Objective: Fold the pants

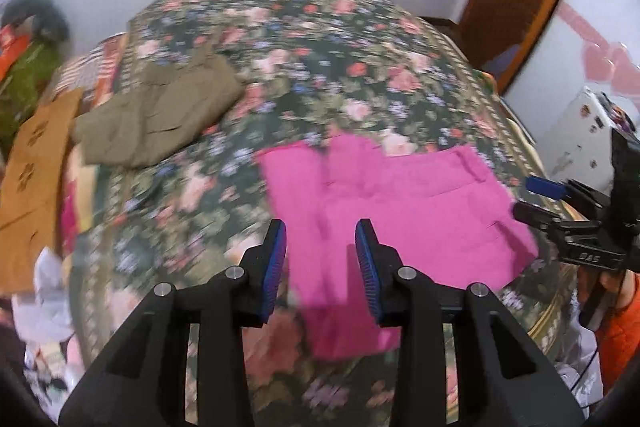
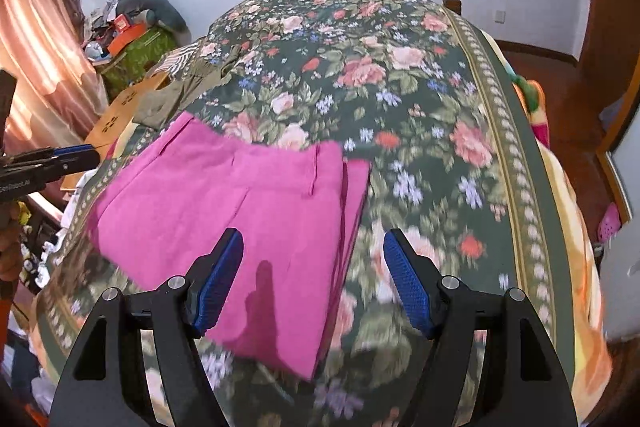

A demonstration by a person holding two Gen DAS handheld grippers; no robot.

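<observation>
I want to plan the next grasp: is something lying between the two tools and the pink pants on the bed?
Nothing visible. The left tool and right tool hang open over the pink pants; the olive pants lie apart, farther back on the floral bedspread.

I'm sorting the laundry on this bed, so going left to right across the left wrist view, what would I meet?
Tan garment at the bed's left edge → folded olive pants → pink pants lying flat on the floral bedspread → right gripper, its jaws apart.

Floral bedspread [image 2: 420, 75], folded pink pants [image 2: 224, 195], olive garment [image 1: 160, 111] lying apart
</observation>
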